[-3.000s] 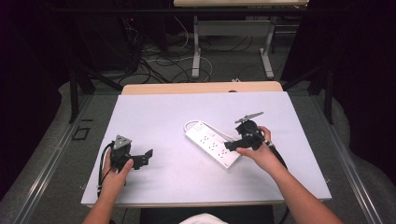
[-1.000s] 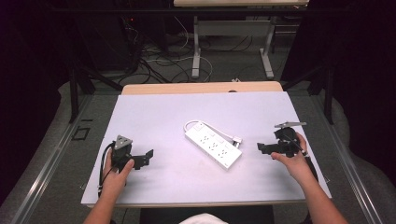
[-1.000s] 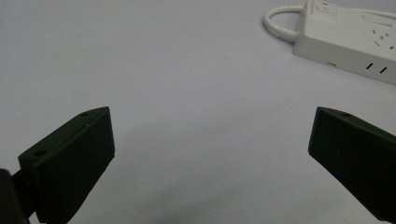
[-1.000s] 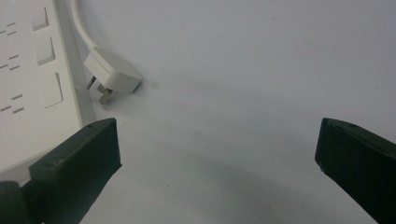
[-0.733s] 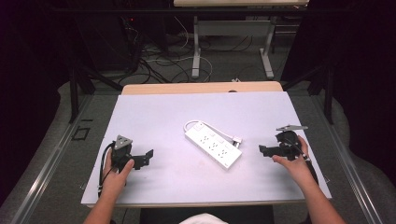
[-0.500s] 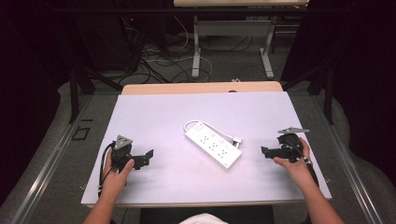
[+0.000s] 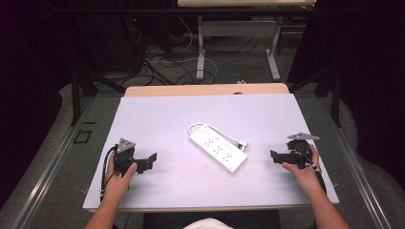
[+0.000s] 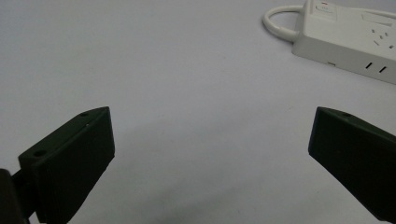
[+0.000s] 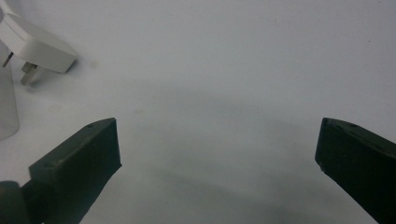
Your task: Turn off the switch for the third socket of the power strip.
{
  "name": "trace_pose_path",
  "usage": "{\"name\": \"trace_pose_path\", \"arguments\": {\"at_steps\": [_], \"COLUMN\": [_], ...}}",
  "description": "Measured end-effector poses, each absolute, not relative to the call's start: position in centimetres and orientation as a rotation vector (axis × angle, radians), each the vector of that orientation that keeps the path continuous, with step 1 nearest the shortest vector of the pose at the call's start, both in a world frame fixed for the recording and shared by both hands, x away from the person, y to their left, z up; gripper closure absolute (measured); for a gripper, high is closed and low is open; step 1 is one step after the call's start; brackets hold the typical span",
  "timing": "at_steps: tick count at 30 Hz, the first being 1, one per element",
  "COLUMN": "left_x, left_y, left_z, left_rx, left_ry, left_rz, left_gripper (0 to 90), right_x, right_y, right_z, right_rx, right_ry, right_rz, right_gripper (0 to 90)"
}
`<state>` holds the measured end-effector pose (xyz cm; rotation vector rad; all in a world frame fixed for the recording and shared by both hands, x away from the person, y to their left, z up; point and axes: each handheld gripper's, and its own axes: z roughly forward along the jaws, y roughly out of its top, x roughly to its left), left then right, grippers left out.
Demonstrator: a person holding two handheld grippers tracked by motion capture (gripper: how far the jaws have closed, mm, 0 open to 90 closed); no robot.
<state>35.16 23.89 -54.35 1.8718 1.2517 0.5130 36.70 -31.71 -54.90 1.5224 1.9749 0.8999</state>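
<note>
The right gripper has drawn back from the power strip to the bench's right edge; both it and the left gripper gape empty.

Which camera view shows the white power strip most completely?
The high view: the whole power strip lies mid-table with its cord. The left gripper view shows one end with the switch; the right gripper view shows its plug.

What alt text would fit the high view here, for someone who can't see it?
A white power strip lies diagonally mid-table, its plug resting beside it. A person's hands hold the left tool and right tool apart from it, on the table at either side.
</note>
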Motion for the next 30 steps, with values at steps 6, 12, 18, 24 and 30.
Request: {"name": "trace_pose_path", "arguments": {"at_steps": [6,12,18,24,30], "left_x": [35.2,35.2,35.2,35.2,35.2], "left_y": [23.8,23.8,23.8,23.9,23.8], "left_z": [-54.4,-54.4,-54.4,-54.4,-54.5], "left_rx": [1.866,1.865,1.870,1.874,1.862], "left_ry": [1.248,1.249,1.246,1.249,1.247], "left_rz": [0.516,0.516,0.516,0.515,0.528], "left_gripper": [0.4,0.4,0.4,0.4,0.4], "right_x": [36.7,36.7,36.7,36.7,36.7], "right_y": [-31.9,-32.0,-32.0,-32.1,-32.1], "right_z": [-55.3,-55.7,-55.8,-55.9,-56.0], "right_rx": [1.553,1.575,1.576,1.577,1.564], "right_ry": [1.960,1.958,1.965,1.965,1.968], "right_rz": [0.892,0.883,0.890,0.883,0.885], "right_gripper": [0.0,0.0,0.0,0.0,0.0]}}
